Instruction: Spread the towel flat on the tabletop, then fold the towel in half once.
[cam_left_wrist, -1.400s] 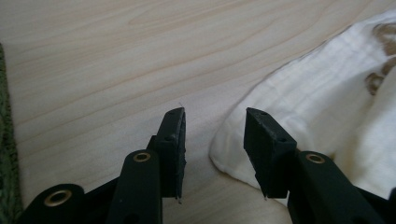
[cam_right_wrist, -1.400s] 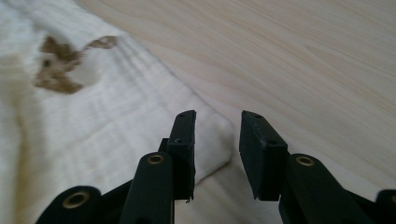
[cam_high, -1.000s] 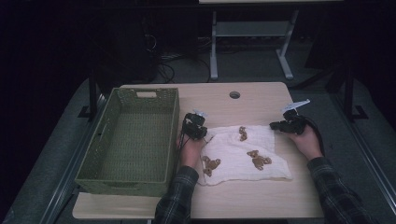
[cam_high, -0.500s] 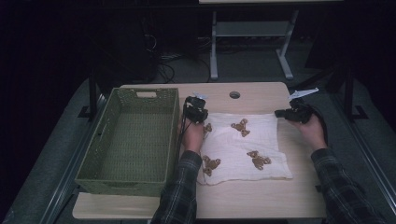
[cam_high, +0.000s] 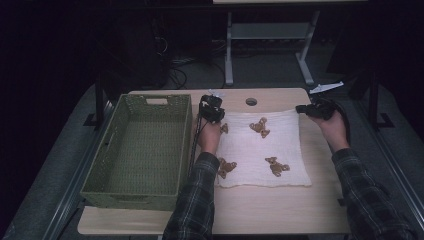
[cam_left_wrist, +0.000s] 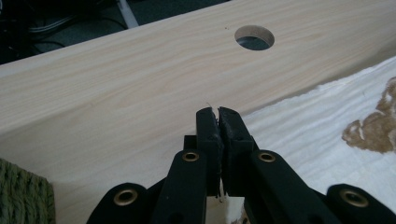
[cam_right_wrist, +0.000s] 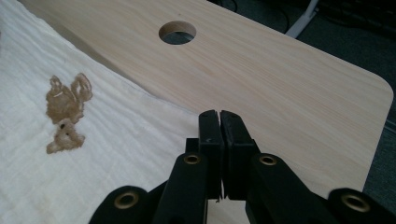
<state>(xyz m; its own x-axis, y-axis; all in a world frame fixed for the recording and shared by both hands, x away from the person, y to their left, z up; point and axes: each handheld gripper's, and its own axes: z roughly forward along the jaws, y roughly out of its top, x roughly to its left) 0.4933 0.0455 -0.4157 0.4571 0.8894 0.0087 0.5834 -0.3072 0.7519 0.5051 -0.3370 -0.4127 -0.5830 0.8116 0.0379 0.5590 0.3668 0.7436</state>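
While the white cloth (cam_high: 260, 150) lies spread nearly flat on the right half of the counter (cam_high: 280, 220), its printed side faces up, showing brown teddy bears (cam_high: 260, 127). Its far edge runs just short of the round cable hole (cam_high: 251, 101). It looks laid out square on purpose, as you would open a cloth before folding it or putting it away.

The person holds one gripper at each far corner, and I take that spacing as the way to keep the far edge taut and straight. The left gripper (cam_high: 212, 111) is at the far left corner and the right gripper (cam_high: 303, 108) at the far right one. In the left gripper view the left gripper (cam_left_wrist: 218, 112) has its jaws pressed together, with the cloth's edge running just beside and under them. The right gripper (cam_right_wrist: 219, 114) is pressed together the same way over its corner. From here I can't tell whether either one has a thin fold of the hem pinched.

To the left, just beside the cloth, stands a green woven basket (cam_high: 150, 102) with nothing in it. Its long side lies parallel to the cloth, and I judge it is where the cloth will go.
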